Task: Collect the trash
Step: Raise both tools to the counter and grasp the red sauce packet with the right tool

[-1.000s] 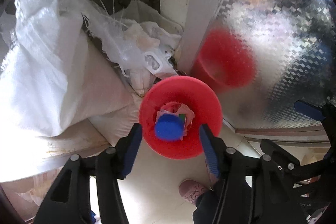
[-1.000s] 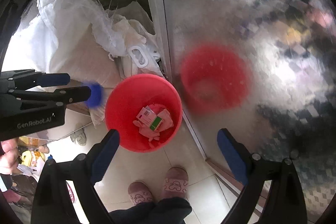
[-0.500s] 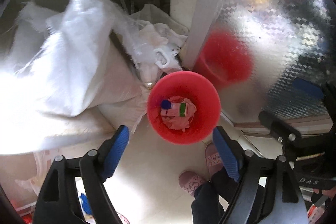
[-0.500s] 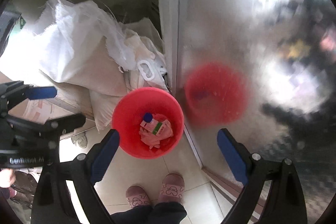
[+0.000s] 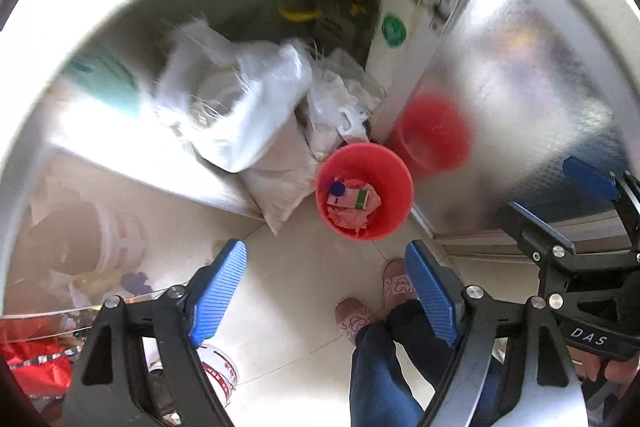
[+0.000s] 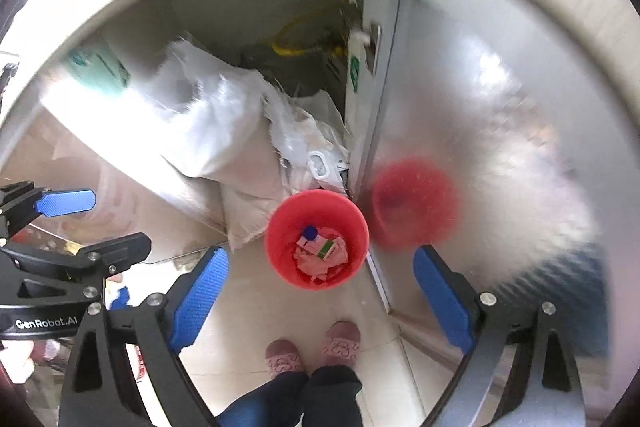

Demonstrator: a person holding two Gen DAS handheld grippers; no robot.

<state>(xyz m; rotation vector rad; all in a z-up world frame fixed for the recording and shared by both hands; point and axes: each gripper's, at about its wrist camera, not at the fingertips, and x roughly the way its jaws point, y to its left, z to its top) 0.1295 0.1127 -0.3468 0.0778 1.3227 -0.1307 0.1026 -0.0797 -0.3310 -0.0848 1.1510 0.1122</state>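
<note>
Left wrist view: red bin (image 5: 394, 203) on the floor (image 5: 288, 291), at 12 o'clock below both tongs, holding a blue cap (image 5: 338, 189), carton (image 5: 349, 197) and scraps. Left tongs (image 5: 326, 291) wide, just opened, empty; right tongs (image 6: 320, 301) wide, empty. Sacks (image 5: 240, 123) at 10 o'clock, metal door (image 5: 520, 115) at 2; open floor toward 6.

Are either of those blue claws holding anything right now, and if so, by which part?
Nothing is held. The left claw and right claw both stand open and empty above the floor; the blue cap lies in the red bin.
</note>
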